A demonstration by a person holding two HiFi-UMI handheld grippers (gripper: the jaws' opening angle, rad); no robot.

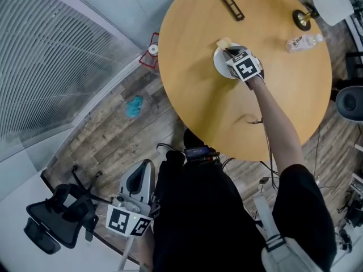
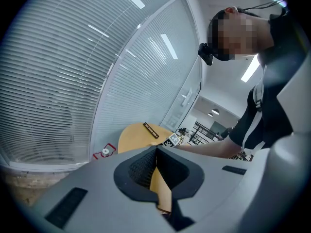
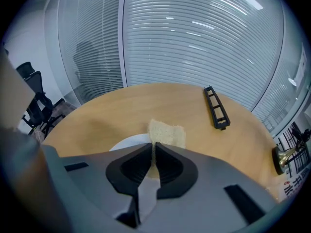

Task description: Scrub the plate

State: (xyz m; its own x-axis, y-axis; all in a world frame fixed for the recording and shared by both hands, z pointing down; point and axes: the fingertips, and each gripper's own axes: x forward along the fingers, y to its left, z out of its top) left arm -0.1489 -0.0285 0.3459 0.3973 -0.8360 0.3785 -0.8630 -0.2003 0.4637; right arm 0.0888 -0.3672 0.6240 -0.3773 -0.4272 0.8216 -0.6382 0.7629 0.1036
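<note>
A white plate (image 1: 220, 64) lies near the middle of the round wooden table (image 1: 198, 101). My right gripper (image 1: 229, 51) hangs over the plate, shut on a beige sponge (image 1: 223, 42) that sticks out past the plate's far rim. The right gripper view has the sponge (image 3: 167, 133) pinched in the right gripper (image 3: 153, 147), with the plate (image 3: 127, 143) below it to the left. Down beside the person's leg, away from the table, my left gripper (image 1: 142, 177) holds nothing. In its own view the left gripper (image 2: 156, 148) has its tips together.
A black slotted strip (image 1: 227, 0) lies at the table's far side. At the right of the table are a plastic bottle (image 1: 303, 41) and a brass object (image 1: 302, 18). On the floor are a red object (image 1: 151, 50), a teal rag (image 1: 134, 106) and a black office chair (image 1: 57, 217).
</note>
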